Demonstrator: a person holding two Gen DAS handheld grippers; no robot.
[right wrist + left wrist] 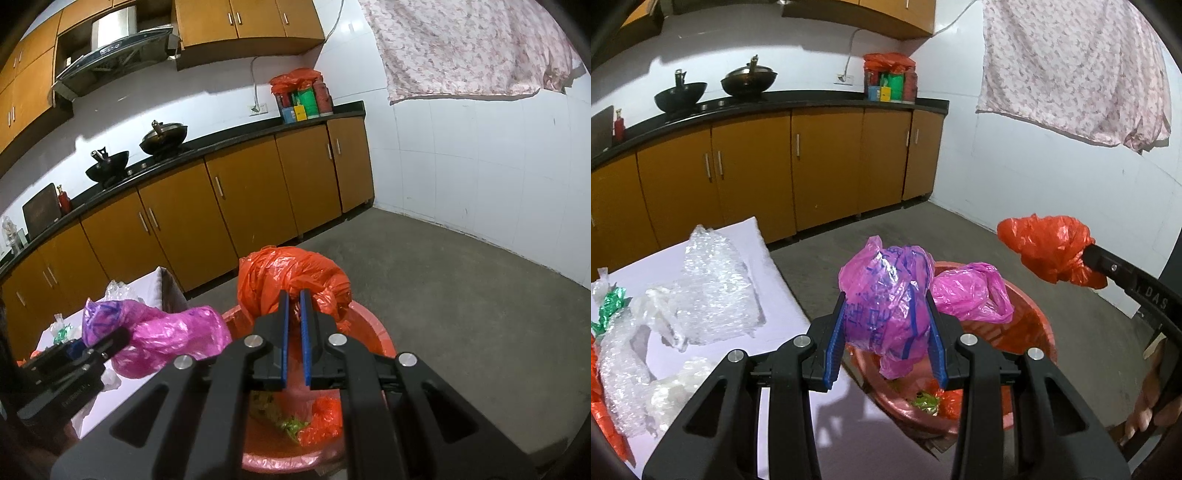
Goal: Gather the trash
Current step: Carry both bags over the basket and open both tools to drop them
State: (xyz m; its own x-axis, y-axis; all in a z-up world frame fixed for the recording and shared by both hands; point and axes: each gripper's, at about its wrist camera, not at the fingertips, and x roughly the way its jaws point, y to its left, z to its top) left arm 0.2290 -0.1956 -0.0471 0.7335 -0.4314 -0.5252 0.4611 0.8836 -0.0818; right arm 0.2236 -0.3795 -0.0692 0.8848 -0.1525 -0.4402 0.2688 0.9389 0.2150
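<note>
My left gripper is shut on a crumpled pink plastic bag with blue print, pinched between its blue pads. The bag hangs over the near rim of a red plastic basin, and its loose end drapes on the far rim. My right gripper is shut on a bunched orange plastic bag above the same basin. In the left wrist view that orange bag hangs up at the right. A green wrapper and orange plastic lie in the basin's bottom.
On the left, a white table carries bubble wrap, clear plastic film, a green-striped wrapper and orange plastic at its left edge. Brown cabinets run behind it. The basin stands on grey concrete floor.
</note>
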